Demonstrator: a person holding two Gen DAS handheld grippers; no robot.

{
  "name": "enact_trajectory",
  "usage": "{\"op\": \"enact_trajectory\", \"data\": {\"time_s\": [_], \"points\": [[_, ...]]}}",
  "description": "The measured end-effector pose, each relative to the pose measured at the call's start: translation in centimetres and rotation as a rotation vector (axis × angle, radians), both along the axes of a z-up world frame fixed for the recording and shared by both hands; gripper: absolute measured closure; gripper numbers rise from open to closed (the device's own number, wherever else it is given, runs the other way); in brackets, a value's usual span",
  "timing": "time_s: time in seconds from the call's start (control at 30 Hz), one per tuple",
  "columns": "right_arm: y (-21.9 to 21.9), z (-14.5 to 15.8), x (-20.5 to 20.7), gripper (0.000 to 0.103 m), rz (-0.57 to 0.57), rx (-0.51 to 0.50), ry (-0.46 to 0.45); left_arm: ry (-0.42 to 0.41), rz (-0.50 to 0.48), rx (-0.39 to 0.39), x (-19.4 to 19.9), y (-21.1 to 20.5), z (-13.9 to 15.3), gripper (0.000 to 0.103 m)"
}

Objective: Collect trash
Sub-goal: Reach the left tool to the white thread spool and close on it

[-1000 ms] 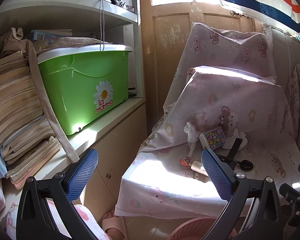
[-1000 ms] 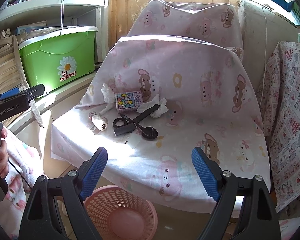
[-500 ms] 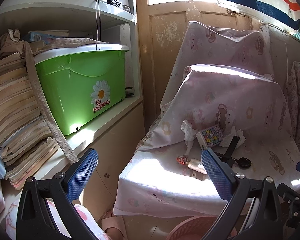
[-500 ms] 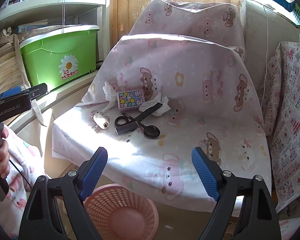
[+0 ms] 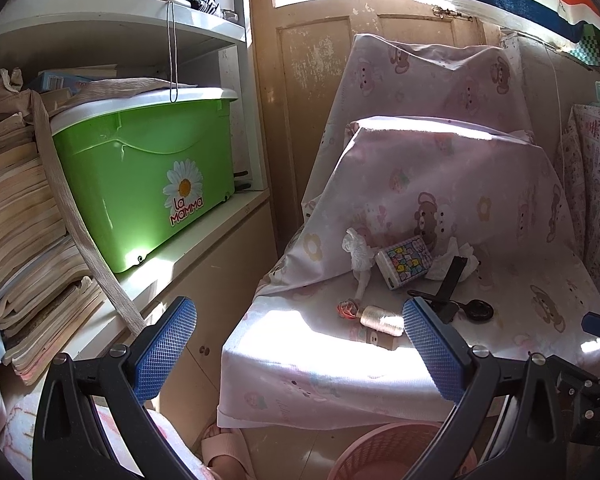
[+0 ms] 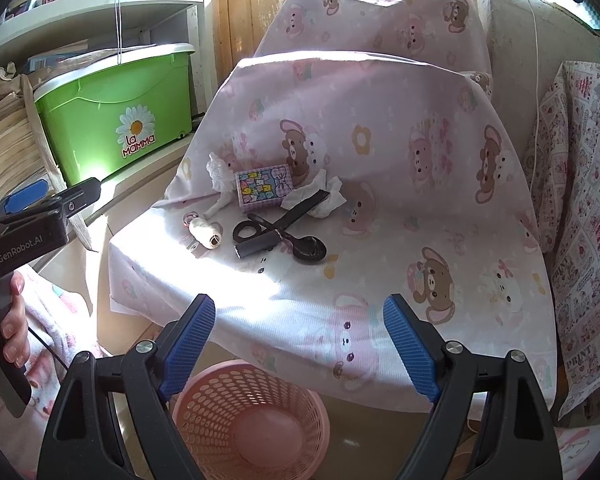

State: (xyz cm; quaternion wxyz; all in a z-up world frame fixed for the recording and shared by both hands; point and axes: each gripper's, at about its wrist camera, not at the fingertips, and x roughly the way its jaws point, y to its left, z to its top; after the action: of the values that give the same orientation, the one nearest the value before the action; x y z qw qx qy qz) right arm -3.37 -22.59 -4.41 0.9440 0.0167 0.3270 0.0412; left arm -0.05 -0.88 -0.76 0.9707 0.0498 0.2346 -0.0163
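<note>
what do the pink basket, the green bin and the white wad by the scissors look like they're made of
Pink basket: likely moulded plastic, matte, with its wall pierced by even rows of holes.
Green bin: glossy, slightly translucent plastic; sunlight glows through its lower corner, and it has a white lid.
White wad: probably tissue or thin paper, soft and crumpled with irregular creases; it lies under a scissors blade.

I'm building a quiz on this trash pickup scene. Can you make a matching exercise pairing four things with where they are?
Things:
1. pink basket
2. green storage box
3. crumpled tissue
4. thread spool

Places:
A. on the shelf ledge
B. under the scissors' blade tips
C. on the floor before the seat
D. nearest the seat's left edge

Pairs: 1-C, 2-A, 3-B, 4-D
</note>
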Motion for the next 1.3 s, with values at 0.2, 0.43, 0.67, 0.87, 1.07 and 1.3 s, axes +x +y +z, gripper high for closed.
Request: {"op": "enact_trajectory", "data": {"time_s": [0.2,0.43,0.67,0.87,1.07,1.3], "points": [[-0.3,-0.4,0.2,0.015,-0.008,0.016,0.021,0.063,-0.033,-0.021,0.6,-0.3,-0.9,0.001],[0.2,-0.6,0.2,0.032,0.002,0.012,0.029,0.134,-0.071,-0.064,1.4,-0.7,-1.9,0.001],[0.1,-0.9,0.1,0.074,-0.05,-0.008,0.027,0.194,-0.123,-0.111,2.2,-1.6,-2.8,0.002],[-0.5,-1.4,1.0,0.077,-0.034,0.048,0.067,0.241,-0.153,-0.095,4.9,-3.6,-3.9,0.023],[-1.4,-1.9,1.9,0.076,-0.063,0.056,0.09,0.413,-0.116,-0.275,10.1,-3.4,-5.9,0.043],[-1.7,-2.4,2.6,0.067,-0.079,0.003,0.098,0.56,-0.031,-0.376,13.8,-3.6,-6.8,0.054]]}}
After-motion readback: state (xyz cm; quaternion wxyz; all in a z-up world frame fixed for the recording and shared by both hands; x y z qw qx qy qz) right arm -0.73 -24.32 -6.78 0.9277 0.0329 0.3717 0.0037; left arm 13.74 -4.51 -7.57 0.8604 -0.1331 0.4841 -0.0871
